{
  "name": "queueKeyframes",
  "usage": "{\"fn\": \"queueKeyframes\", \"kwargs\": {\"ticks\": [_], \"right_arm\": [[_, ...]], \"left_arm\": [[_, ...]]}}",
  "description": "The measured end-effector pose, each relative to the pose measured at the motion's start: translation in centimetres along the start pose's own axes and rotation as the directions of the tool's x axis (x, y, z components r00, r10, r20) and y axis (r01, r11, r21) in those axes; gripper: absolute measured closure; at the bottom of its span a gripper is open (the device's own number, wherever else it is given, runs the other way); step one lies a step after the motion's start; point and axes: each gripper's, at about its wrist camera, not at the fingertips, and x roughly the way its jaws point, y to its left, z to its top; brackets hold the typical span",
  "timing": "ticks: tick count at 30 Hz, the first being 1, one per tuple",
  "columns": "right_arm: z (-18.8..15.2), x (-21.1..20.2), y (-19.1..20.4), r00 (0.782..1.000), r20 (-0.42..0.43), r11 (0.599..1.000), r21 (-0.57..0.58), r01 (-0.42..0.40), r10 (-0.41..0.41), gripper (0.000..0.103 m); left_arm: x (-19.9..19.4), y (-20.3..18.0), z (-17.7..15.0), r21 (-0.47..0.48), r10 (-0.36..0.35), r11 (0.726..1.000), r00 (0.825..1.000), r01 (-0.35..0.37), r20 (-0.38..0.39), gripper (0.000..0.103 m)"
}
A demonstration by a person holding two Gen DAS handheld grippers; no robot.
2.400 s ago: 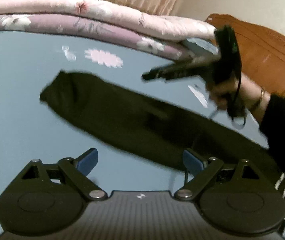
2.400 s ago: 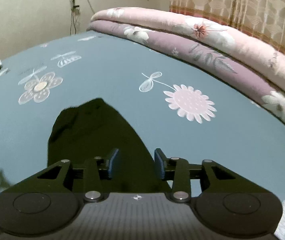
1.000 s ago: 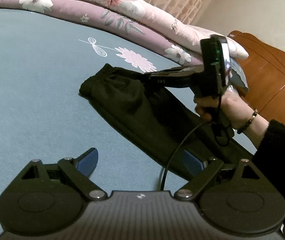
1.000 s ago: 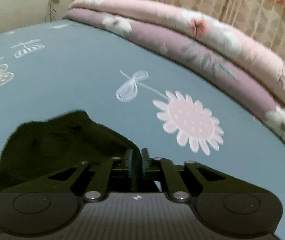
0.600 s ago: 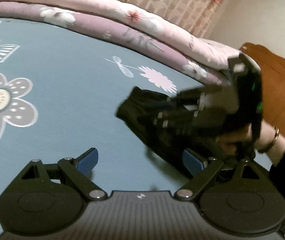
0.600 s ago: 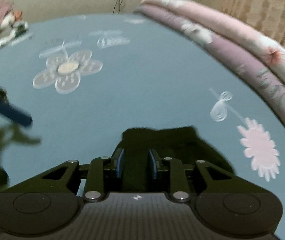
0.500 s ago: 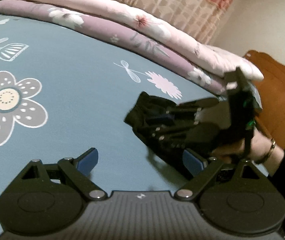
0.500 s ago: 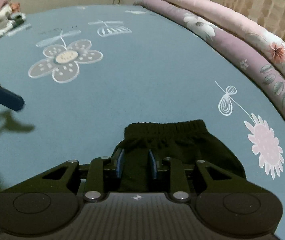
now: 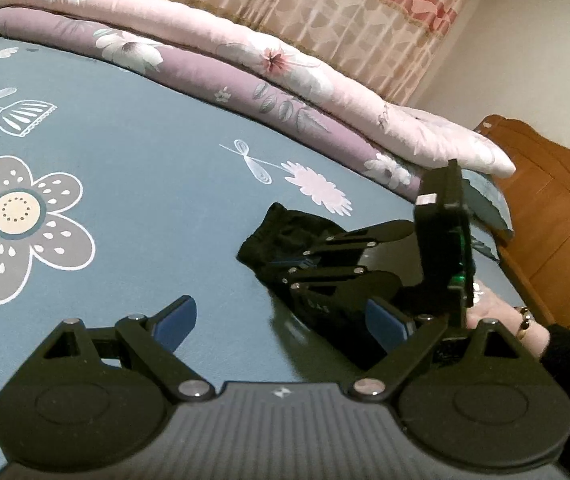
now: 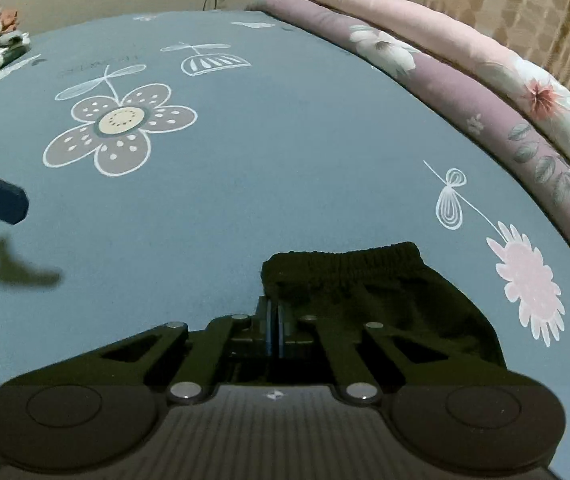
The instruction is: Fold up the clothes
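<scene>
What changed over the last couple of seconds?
The right tool closed on the black garment near its elastic end and carried that end back over the rest, so the long strip now lies shorter and doubled. Its fingers look shut at the left edge of the fabric. The left tool stayed open, holding nothing, above the blue floral sheet. The folded quilts are unmoved.

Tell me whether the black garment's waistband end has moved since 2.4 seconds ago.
Yes. In the right wrist view the black garment now ends short of the pink daisy print, level with it; earlier it reached past the daisy. The right gripper has pulled it back.
</scene>
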Motion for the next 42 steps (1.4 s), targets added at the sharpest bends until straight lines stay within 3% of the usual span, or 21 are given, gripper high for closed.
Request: {"fn": "queueKeyframes", "kwargs": {"ticks": [4, 5, 7, 11, 16, 22, 25, 28, 30, 35, 37, 38, 42], "right_arm": [[0.6, -1.3, -0.3, 0.984, 0.087, 0.987, 0.038, -0.159, 0.155, 0.099], [0.8, -1.2, -0.1, 0.983, 0.069, 0.984, 0.033, -0.175, 0.172, 0.092], [0.9, -0.7, 0.2, 0.995, 0.020, 0.995, 0.005, -0.102, 0.102, 0.079], [0.1, -3.4, -1.9, 0.996, 0.026, 0.997, 0.006, -0.082, 0.082, 0.063], [-3.4, -7.5, -7.1, 1.000, 0.008, 0.996, 0.084, 0.014, -0.015, 0.054], [-9.8, -10.3, -13.4, 0.986, -0.086, 0.971, 0.181, 0.155, -0.142, 0.054], [-13.2, -9.7, -15.4, 0.986, -0.114, 0.955, 0.258, 0.144, -0.118, 0.057], [-15.1, -8.2, -15.5, 0.987, -0.136, 0.957, 0.264, 0.124, -0.091, 0.084], [-15.4, -8.1, -15.2, 0.991, -0.092, 0.959, 0.257, 0.118, -0.097, 0.097], [-14.6, -8.5, -15.3, 0.980, -0.081, 0.946, 0.258, 0.197, -0.182, 0.094], [-14.0, -8.9, -14.8, 0.975, -0.076, 0.944, 0.245, 0.220, -0.208, 0.084], [-13.5, -9.5, -14.2, 0.979, -0.050, 0.949, 0.241, 0.204, -0.197, 0.075], [-10.8, -10.4, -11.7, 0.994, 0.014, 0.973, 0.209, 0.101, -0.106, 0.070]], "left_arm": [[-0.1, 0.1, 0.0, -0.006, -0.005, 1.000, 1.000, 0.005, 0.004, 0.012], [-0.1, 0.1, 0.0, -0.007, -0.006, 1.000, 1.000, 0.006, 0.005, 0.011], [-0.2, 0.2, 0.0, -0.010, -0.009, 1.000, 1.000, 0.009, 0.007, 0.011], [-0.3, 0.2, 0.0, -0.015, -0.019, 1.000, 1.000, 0.019, 0.011, 0.011], [0.2, -0.9, -0.2, 0.016, -0.047, 0.999, 0.999, 0.047, -0.007, 0.011], [3.0, -2.9, -1.5, 0.056, -0.070, 0.996, 0.994, 0.075, -0.085, 0.011], [4.1, -3.6, -2.2, 0.088, -0.043, 0.995, 0.992, 0.053, -0.116, 0.011], [4.5, -3.6, -2.5, 0.094, -0.037, 0.994, 0.991, 0.049, -0.128, 0.011], [4.5, -3.4, -2.6, 0.090, -0.035, 0.995, 0.991, 0.047, -0.126, 0.011], [4.4, -3.4, -2.6, 0.091, -0.028, 0.995, 0.992, 0.039, -0.124, 0.011], [4.3, -3.4, -2.6, 0.096, -0.024, 0.995, 0.992, 0.036, -0.121, 0.011], [4.2, -3.4, -2.6, 0.099, -0.021, 0.995, 0.993, 0.033, -0.119, 0.011], [3.5, -3.1, -2.2, 0.094, 0.000, 0.996, 0.995, 0.010, -0.105, 0.011]]}}
